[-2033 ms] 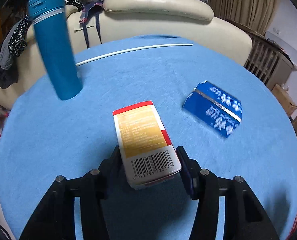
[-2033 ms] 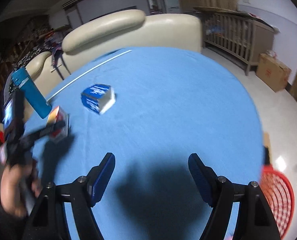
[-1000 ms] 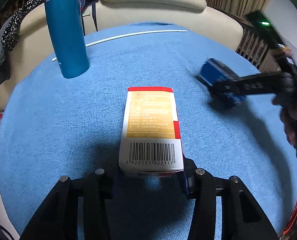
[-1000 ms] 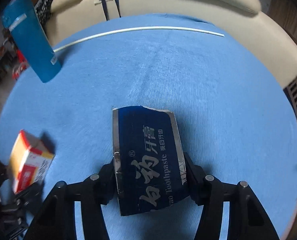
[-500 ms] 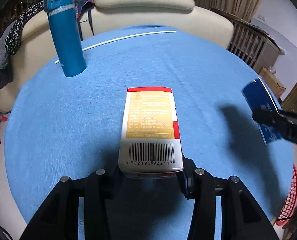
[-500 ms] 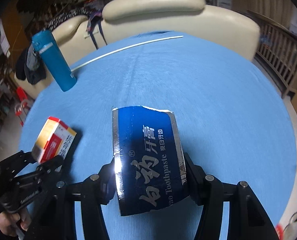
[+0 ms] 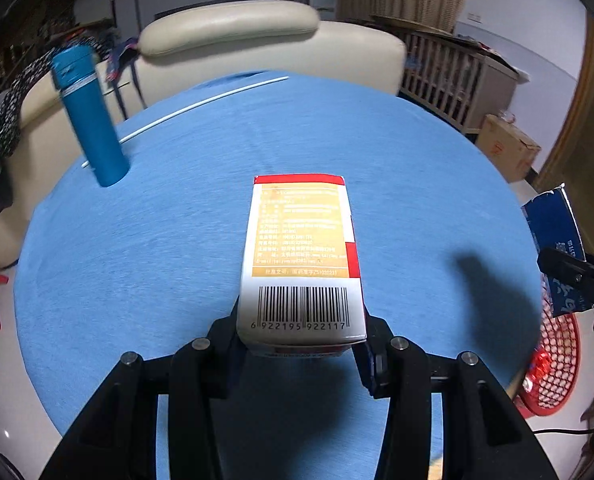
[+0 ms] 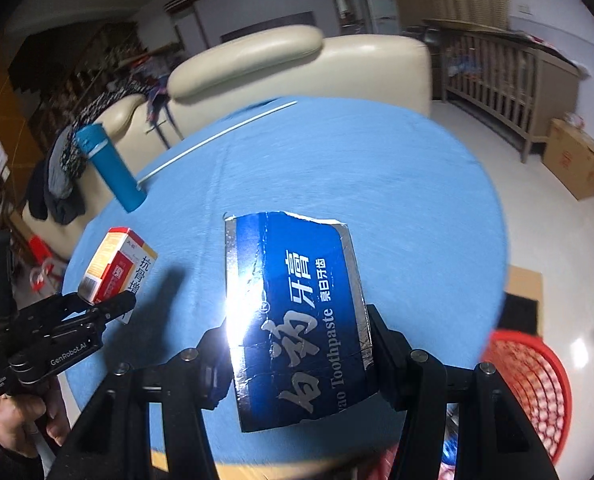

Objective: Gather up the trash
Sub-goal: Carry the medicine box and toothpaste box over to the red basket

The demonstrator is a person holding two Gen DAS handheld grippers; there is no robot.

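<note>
My left gripper [image 7: 302, 346] is shut on a white, orange and red medicine box [image 7: 303, 252] with a barcode, held above the blue round table [image 7: 177, 220]. It also shows in the right wrist view [image 8: 117, 268]. My right gripper [image 8: 297, 356] is shut on a torn blue toothpaste box [image 8: 297, 312], held over the table's right edge. The toothpaste box also shows at the right edge of the left wrist view [image 7: 557, 248]. A red mesh basket [image 8: 529, 388] stands on the floor to the right, below the table edge; it also shows in the left wrist view [image 7: 557, 364].
A tall blue bottle [image 7: 91, 120] stands at the table's far left. A thin white rod [image 7: 205, 104] lies along the far edge. A cream sofa [image 7: 257, 48] is behind the table. A wooden crib [image 7: 457, 76] and a cardboard box [image 7: 505, 146] are at the right.
Both grippers closed on their boxes and lifted them off the table. The right gripper carried the toothpaste box to the right, toward the table edge above the red basket.
</note>
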